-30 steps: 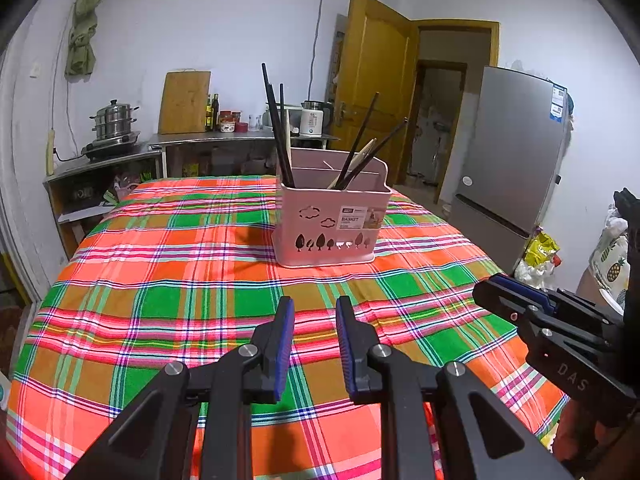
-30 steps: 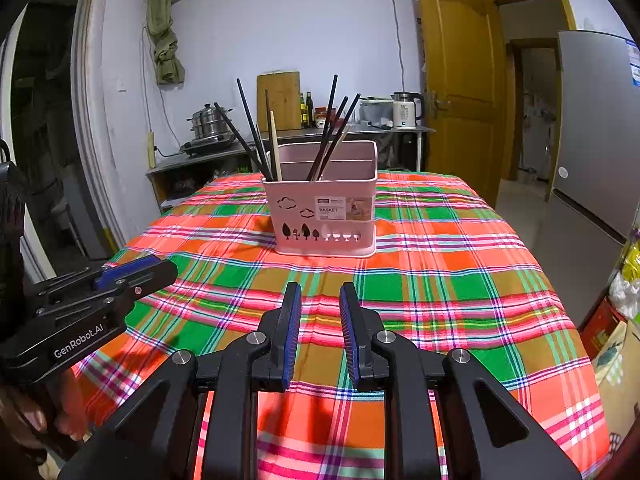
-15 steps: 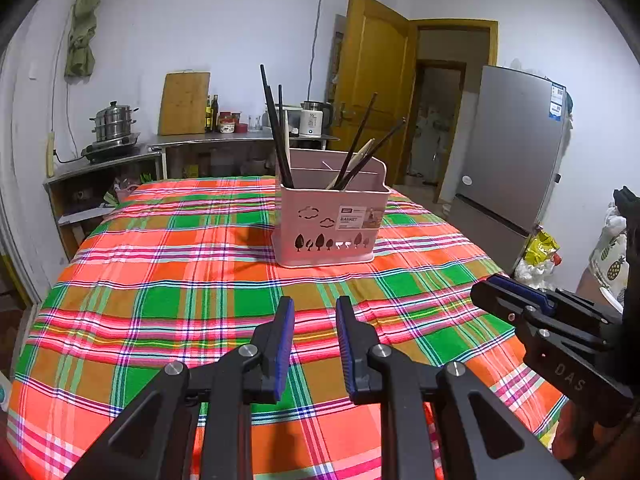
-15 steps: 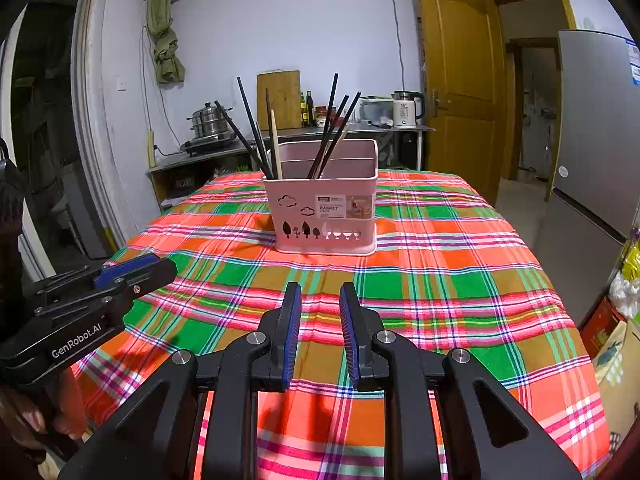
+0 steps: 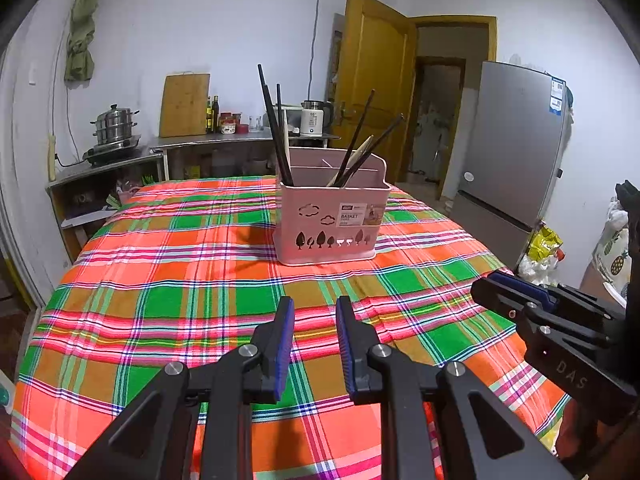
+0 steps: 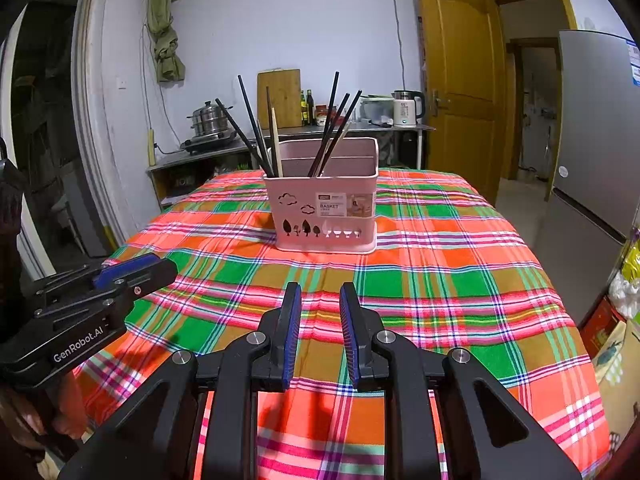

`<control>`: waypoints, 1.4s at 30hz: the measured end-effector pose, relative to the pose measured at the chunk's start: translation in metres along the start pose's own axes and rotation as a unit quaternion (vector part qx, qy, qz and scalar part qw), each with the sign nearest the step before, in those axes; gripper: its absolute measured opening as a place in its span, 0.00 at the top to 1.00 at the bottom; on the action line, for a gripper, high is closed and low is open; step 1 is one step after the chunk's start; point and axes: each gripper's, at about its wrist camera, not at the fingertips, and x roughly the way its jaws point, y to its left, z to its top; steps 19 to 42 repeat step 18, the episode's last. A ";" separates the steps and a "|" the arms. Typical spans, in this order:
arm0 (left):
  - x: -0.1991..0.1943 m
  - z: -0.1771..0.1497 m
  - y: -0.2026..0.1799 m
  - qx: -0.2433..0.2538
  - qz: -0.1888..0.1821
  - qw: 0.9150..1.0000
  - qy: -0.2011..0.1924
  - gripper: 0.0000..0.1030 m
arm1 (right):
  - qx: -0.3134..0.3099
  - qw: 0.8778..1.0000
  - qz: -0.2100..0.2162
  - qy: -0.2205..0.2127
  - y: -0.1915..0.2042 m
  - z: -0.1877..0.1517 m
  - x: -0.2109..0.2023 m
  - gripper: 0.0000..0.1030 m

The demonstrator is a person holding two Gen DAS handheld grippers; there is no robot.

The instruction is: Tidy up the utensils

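At the left of the scene the left gripper [image 5: 314,340] hovers low over the near edge of the table [image 5: 168,292], its blue pads parted by a narrow gap with nothing between them. The table carries a bright plaid cloth and nothing loose lies on it that these views show.

Toward the middle, well beyond both grippers, stands the pink utensil basket [image 5: 330,224], upright on the cloth. Its left compartment holds a tight cluster of dark chopsticks [image 6: 256,136] with one pale one among them; the next compartment holds another leaning bunch [image 6: 334,128], dark with a pale stick mixed in. The far compartments look empty, though their depths are hidden.

At the right the right gripper [image 6: 320,328] sits level with its partner, also slightly spread and empty.

Judging from this, the sorting is either not begun or already done. If a stick must be moved, the jaws should widen first, approach from above along the stick's lean, and pinch high on a single shaft, so the neighbours are not dragged and the light basket is not tipped.
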 end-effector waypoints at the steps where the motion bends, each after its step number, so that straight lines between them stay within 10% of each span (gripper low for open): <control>1: 0.000 0.000 -0.001 0.001 0.002 1.000 0.000 0.80 | 0.000 1.000 0.000 0.000 0.000 -0.001 0.000 0.80; 42: 0.002 -0.004 -0.007 0.018 0.003 1.000 0.001 0.80 | -0.001 1.000 -0.001 0.002 0.001 -0.005 0.000 0.80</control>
